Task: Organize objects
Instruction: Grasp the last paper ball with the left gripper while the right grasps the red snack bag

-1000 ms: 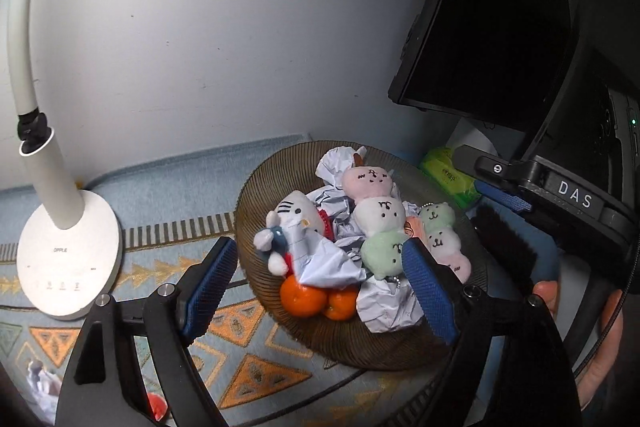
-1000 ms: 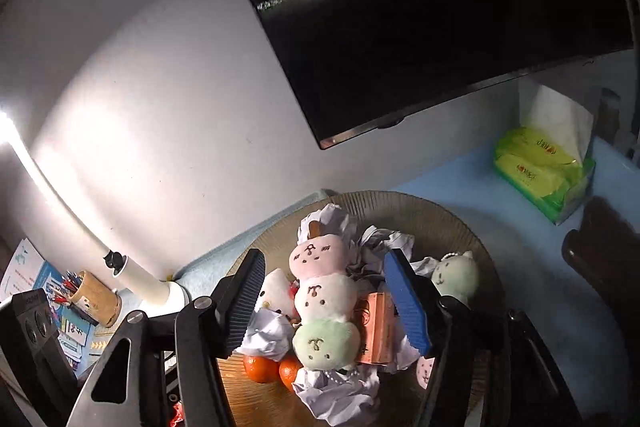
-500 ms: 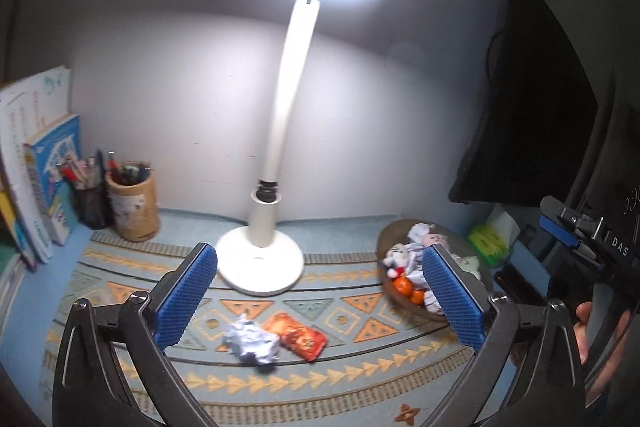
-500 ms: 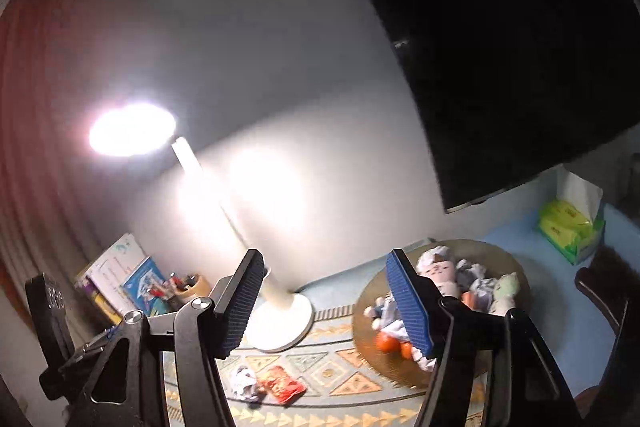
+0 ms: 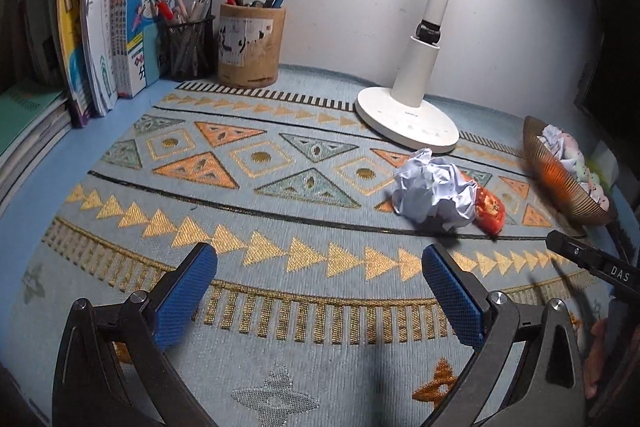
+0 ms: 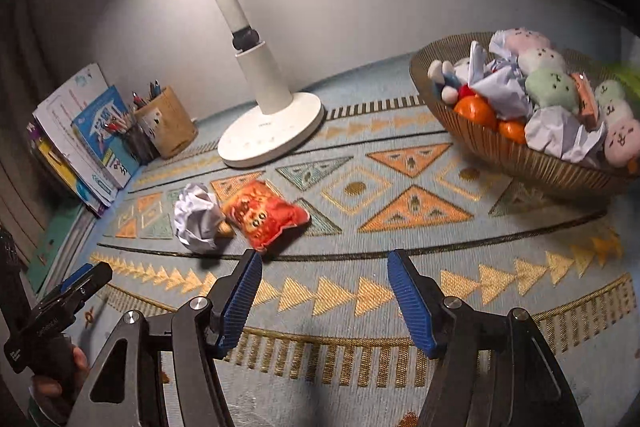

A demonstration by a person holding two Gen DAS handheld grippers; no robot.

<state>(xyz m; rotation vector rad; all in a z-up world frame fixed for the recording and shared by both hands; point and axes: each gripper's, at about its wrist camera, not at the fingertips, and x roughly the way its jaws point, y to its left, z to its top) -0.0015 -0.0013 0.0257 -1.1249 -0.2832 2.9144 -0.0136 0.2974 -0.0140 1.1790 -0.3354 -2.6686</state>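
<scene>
The red snack bag [image 6: 265, 217] lies flat ahead-left of my right claw [image 6: 324, 301], long axis slanting away leftward, touching the paper ball [image 6: 198, 219]. Lamp [image 6: 272, 131] behind, bowl [image 6: 520, 163] far right. Both claws tilt downward, apart, empty; left claw [image 5: 320, 291] widest.

The left tongs [image 5: 319, 285] stand wide apart over the patterned mat [image 5: 280, 187], nothing between them; ahead to the right a crumpled paper ball [image 5: 434, 194] touches a red packet [image 5: 490, 207]; the lamp base [image 5: 406, 119] sits behind them; a ribbed bowl [image 5: 560, 179] of toys lies at the far right; books [image 5: 120, 27] and pen holders [image 5: 250, 45] line the back left.
</scene>
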